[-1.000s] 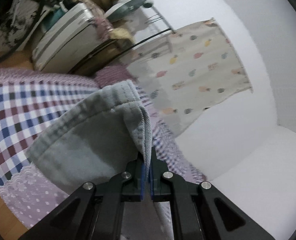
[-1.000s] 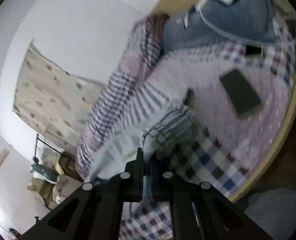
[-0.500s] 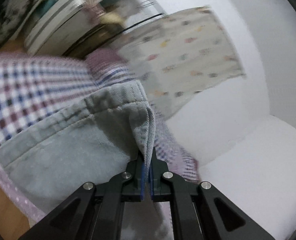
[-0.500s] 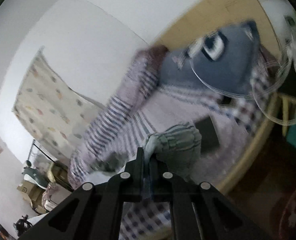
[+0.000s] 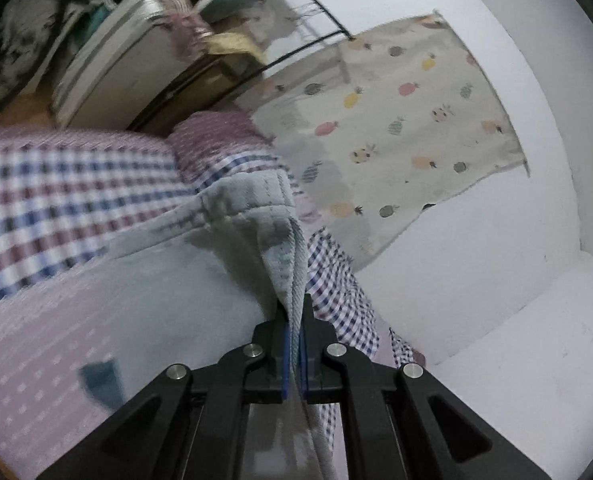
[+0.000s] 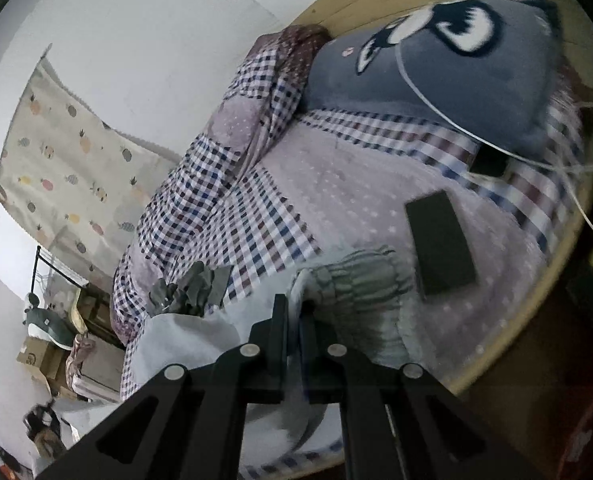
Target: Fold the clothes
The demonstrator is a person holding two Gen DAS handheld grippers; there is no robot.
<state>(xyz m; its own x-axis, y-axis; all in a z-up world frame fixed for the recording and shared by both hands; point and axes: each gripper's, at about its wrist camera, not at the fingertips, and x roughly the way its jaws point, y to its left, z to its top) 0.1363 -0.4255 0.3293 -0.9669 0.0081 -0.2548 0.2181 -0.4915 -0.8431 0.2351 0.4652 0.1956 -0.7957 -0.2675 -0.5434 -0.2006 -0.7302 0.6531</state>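
Note:
A pale grey-blue denim garment [image 5: 200, 264] hangs spread over the checked bed cover [image 5: 56, 184]. My left gripper [image 5: 295, 312] is shut on its stitched hem edge, which rises between the blue pads. My right gripper [image 6: 294, 312] is shut on the gathered elastic waistband [image 6: 356, 280] of the same garment [image 6: 184, 336], held above the bed. A crumpled grey cloth [image 6: 192, 288] lies on the bed beyond the garment.
A dark flat phone [image 6: 440, 244] lies on the pink dotted cover, a second one [image 6: 490, 164] near white cables. A grey pillow with an eye print [image 6: 456, 80] sits at the wooden headboard. A suitcase [image 5: 124, 60], boxes and a pineapple-print curtain [image 5: 396, 128] stand beyond the bed.
Both grippers stayed shut on the garment while moving it. The left view swung and the fabric now spreads lower across the bed; the right view dropped back closer to the bed.

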